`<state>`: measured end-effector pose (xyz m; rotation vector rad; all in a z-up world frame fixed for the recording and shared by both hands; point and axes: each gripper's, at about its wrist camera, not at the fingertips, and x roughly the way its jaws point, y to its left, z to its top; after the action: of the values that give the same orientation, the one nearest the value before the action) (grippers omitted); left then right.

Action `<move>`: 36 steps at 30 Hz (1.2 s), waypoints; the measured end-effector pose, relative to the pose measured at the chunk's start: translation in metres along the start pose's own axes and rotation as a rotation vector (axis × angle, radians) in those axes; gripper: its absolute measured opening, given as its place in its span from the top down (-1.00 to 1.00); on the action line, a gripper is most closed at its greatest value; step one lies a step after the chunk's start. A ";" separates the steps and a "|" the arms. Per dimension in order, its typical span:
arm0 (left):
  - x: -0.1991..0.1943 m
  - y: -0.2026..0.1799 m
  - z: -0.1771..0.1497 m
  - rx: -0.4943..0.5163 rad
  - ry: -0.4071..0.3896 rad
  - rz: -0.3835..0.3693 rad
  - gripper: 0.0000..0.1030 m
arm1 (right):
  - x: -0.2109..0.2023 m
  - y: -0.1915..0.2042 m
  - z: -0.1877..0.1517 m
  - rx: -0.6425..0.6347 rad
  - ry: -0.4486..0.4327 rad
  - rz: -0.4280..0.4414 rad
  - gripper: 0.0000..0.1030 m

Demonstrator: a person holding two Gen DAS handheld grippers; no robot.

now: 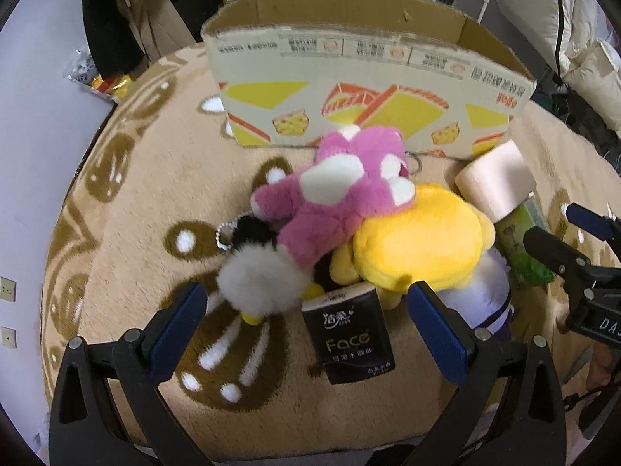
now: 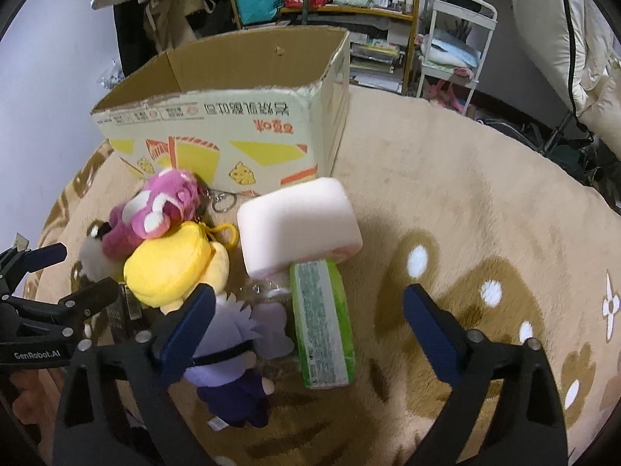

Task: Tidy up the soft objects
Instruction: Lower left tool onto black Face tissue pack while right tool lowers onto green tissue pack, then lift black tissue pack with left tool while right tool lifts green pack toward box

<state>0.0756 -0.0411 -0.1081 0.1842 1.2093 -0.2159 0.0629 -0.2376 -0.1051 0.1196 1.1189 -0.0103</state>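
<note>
Plush toys crowd just ahead of both grippers: the left gripper [image 1: 306, 326] spreads wide around a black tissue pack [image 1: 347, 336], pink plush [image 1: 341, 198] and yellow plush [image 1: 419, 240] beyond; the right gripper [image 2: 310, 322] gapes over a green tissue pack [image 2: 322, 326], pink sponge [image 2: 297, 225] farther on, cardboard box [image 2: 233, 116] behind.

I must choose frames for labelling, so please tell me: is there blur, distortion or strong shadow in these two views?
Left wrist view: the pink plush and white pompom look slightly soft, and fisheye bends the cardboard box rim. Right wrist view: sharper, though the box still leans from distortion; the pink sponge casts a soft shadow on the blanket.
</note>
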 end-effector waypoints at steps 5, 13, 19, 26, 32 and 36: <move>0.007 0.000 -0.001 -0.002 0.035 -0.005 -0.97 | 0.007 -0.006 -0.001 0.021 0.044 0.033 -0.53; 0.016 -0.001 -0.004 -0.008 0.092 -0.032 -0.94 | 0.015 -0.010 -0.002 0.040 0.085 0.033 0.02; 0.024 -0.007 -0.008 -0.001 0.142 -0.099 -0.72 | 0.020 -0.011 -0.003 0.040 0.107 0.030 0.27; 0.040 -0.005 -0.007 -0.030 0.200 -0.131 -0.13 | 0.022 -0.009 -0.004 0.026 0.106 0.025 0.33; 0.042 -0.005 -0.006 -0.038 0.179 -0.120 -0.02 | 0.020 -0.006 -0.005 0.020 0.101 0.035 0.38; 0.038 -0.009 -0.009 -0.036 0.152 -0.101 -0.02 | 0.016 -0.005 -0.005 0.021 0.086 0.043 0.39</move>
<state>0.0780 -0.0499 -0.1474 0.1096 1.3745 -0.2716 0.0647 -0.2412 -0.1222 0.1640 1.2020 0.0213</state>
